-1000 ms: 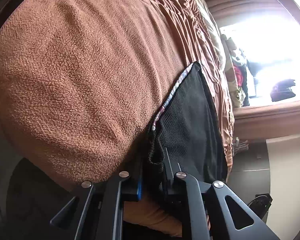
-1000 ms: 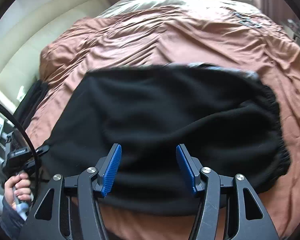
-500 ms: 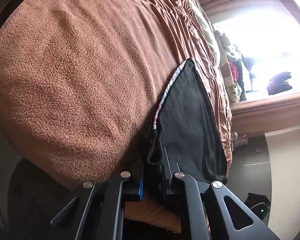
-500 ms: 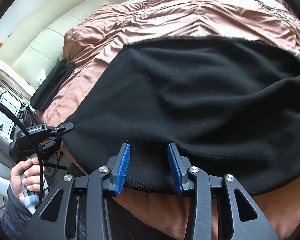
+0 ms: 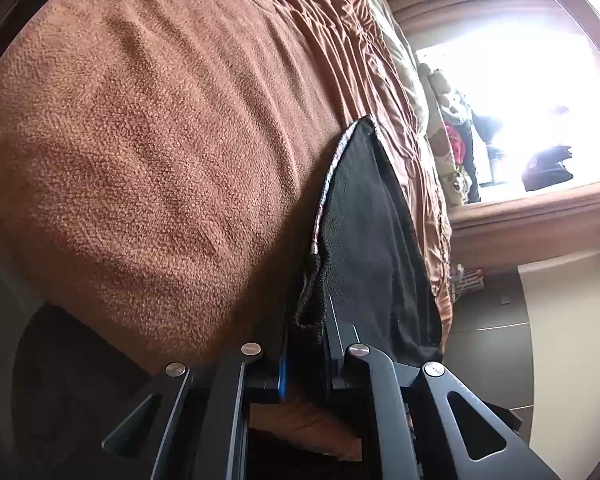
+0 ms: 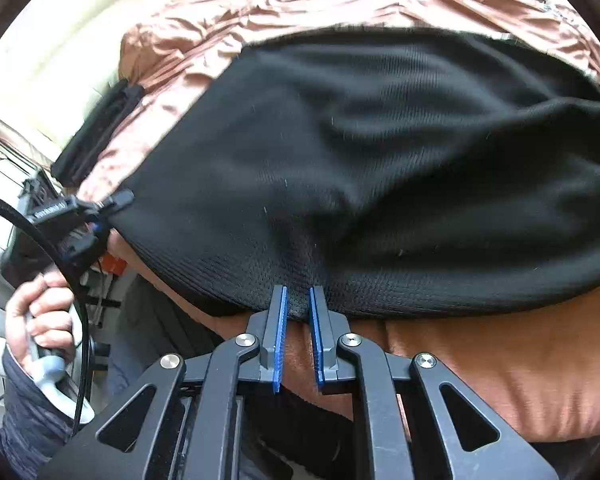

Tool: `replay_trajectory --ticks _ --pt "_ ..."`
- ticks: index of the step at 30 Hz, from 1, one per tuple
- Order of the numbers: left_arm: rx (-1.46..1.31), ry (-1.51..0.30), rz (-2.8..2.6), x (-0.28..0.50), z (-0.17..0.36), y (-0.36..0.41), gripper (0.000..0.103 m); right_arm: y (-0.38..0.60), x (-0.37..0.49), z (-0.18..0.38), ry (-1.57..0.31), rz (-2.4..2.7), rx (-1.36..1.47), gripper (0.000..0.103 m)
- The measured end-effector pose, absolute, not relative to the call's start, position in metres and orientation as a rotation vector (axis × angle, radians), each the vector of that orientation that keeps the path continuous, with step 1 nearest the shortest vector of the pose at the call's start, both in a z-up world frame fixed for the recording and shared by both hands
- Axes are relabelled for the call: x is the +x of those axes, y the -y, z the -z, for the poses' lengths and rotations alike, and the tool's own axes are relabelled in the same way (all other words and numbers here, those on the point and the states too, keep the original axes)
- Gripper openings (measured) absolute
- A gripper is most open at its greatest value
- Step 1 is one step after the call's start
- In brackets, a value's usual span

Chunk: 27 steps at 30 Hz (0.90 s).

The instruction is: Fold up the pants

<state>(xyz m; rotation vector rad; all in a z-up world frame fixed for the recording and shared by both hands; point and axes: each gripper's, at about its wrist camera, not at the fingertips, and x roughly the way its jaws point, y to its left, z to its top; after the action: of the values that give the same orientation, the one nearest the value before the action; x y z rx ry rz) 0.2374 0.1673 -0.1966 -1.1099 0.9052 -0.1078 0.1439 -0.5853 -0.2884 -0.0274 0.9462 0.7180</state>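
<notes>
Pants [image 6: 380,168]: black, spread on brown bed blanket [image 6: 500,368] ahead of both tools. Left tool [image 5: 306,344] clamped on one corner; right tool [image 6: 298,308] narrowed around near hem, pinching fabric.

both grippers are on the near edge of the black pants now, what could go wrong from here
The right gripper has only the very hem of the black pants between its blue pads, with a gap showing, so the cloth may slip out on lifting. The left gripper pinches a bunched corner close against the brown blanket; it could drag the blanket along. The pants also hang at the bed edge and might slide off if either grip fails.
</notes>
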Motion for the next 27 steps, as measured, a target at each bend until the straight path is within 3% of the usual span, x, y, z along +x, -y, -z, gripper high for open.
replay_trajectory --ticks 8,27 --pt "-1.136 -0.914 0.083 0.236 0.197 -0.167 0.013 0.581 0.163 0.258 -0.894 -0.666 -0.007 0.008" --pt "-1.265 -0.934 -0.018 0.241 0.203 -0.168 0.013 0.533 0.242 0.276 -0.947 -0.564 -0.008 0.008"
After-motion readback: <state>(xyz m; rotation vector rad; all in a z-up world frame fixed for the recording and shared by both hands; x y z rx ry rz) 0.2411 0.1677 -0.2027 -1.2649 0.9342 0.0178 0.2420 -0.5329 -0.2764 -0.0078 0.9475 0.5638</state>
